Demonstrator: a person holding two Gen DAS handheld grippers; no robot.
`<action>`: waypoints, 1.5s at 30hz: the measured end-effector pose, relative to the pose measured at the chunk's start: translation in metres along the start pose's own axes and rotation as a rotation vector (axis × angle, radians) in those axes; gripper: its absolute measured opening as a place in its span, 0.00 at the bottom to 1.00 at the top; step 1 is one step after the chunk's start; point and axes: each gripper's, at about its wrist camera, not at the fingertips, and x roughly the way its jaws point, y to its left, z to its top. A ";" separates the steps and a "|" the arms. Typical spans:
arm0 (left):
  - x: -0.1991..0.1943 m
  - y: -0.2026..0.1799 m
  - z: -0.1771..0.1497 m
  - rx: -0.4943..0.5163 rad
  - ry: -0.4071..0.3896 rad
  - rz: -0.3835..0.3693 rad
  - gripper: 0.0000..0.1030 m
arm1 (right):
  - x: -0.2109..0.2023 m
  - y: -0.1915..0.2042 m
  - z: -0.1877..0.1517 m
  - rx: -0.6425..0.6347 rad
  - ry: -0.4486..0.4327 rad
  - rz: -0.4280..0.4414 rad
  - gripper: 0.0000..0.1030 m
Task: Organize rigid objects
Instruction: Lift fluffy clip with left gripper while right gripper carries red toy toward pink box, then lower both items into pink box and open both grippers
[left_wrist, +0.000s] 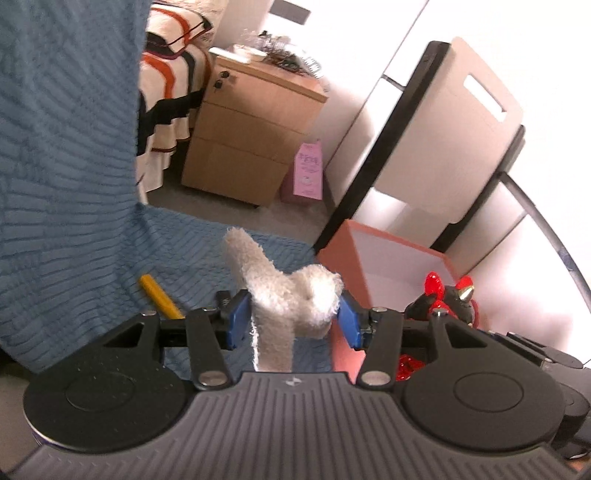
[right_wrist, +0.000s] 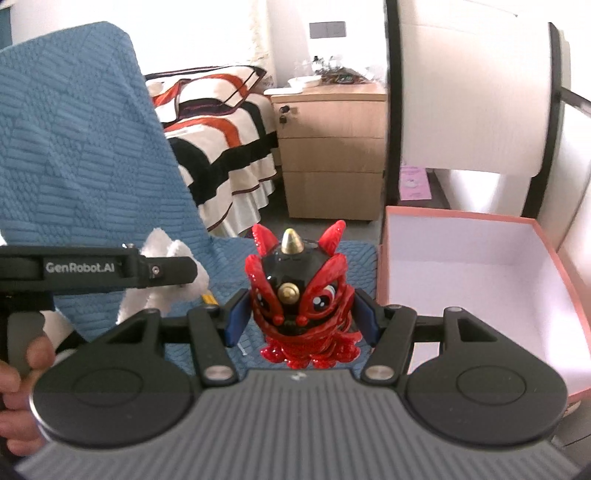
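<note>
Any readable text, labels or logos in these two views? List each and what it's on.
"GenRobot.AI": on the side of the left gripper, seen in the right wrist view.
Pink carton by the wooden cabinet: printing too blurred to read.
Small emblem on each gripper's grey body: no letters legible.

The right gripper (right_wrist: 300, 320) holds a red and black lion figurine (right_wrist: 301, 295) upright between its blue fingers (right_wrist: 236, 317), one finger pressed on each side. Right of the fingers stands an open pink box (right_wrist: 480, 221) with a white interior. Left of the fingers, the left gripper (right_wrist: 188, 275) grips a white plush toy (right_wrist: 162, 243) over a blue quilted cover (right_wrist: 74, 147). A wooden drawer cabinet (right_wrist: 328, 155) stands beyond the fingers.
</note>
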 end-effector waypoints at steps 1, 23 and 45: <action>0.002 -0.006 0.001 0.004 -0.001 -0.005 0.55 | -0.002 -0.004 0.001 0.005 -0.004 -0.007 0.61; 0.066 -0.151 0.005 0.124 0.043 -0.172 0.55 | -0.045 -0.114 -0.001 0.131 -0.040 -0.172 0.61; 0.247 -0.220 -0.023 0.173 0.289 -0.145 0.55 | 0.044 -0.229 -0.031 0.281 0.175 -0.203 0.61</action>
